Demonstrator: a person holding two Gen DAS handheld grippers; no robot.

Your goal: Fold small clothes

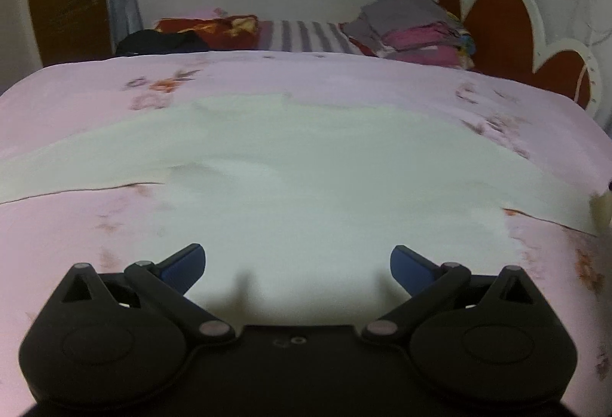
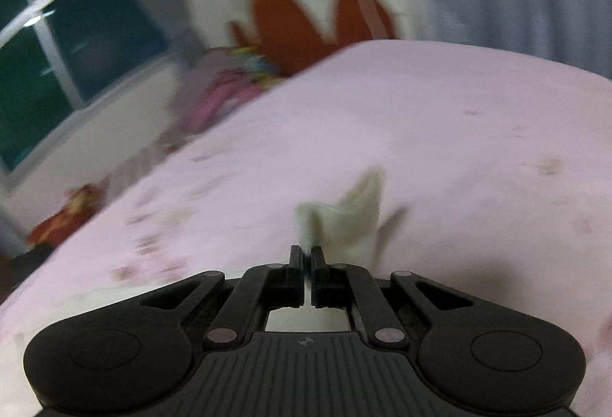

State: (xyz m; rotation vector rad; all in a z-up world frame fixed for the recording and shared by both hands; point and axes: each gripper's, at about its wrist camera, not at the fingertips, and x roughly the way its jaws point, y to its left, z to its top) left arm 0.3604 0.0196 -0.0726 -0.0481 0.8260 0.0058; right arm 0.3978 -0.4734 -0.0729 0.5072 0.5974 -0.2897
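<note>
Pale garment (image 1: 306,168): spread flat on the pink bed (image 1: 76,103), long axis running left-right, directly ahead of the left gripper (image 1: 297,264), fingers wide apart and empty; its right-hand corner (image 2: 352,222) pinched in the closed right gripper (image 2: 307,256), lifted.

Left claw (image 1: 297,266) wide apart above pale garment (image 1: 306,172) flat on pink floral bedsheet (image 1: 69,226).

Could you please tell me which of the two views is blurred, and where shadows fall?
Right wrist view: motion-smeared, worst at the dark-paned window. Left wrist view: sharper; the open left tool shadows the pale green cloth garment.
</note>
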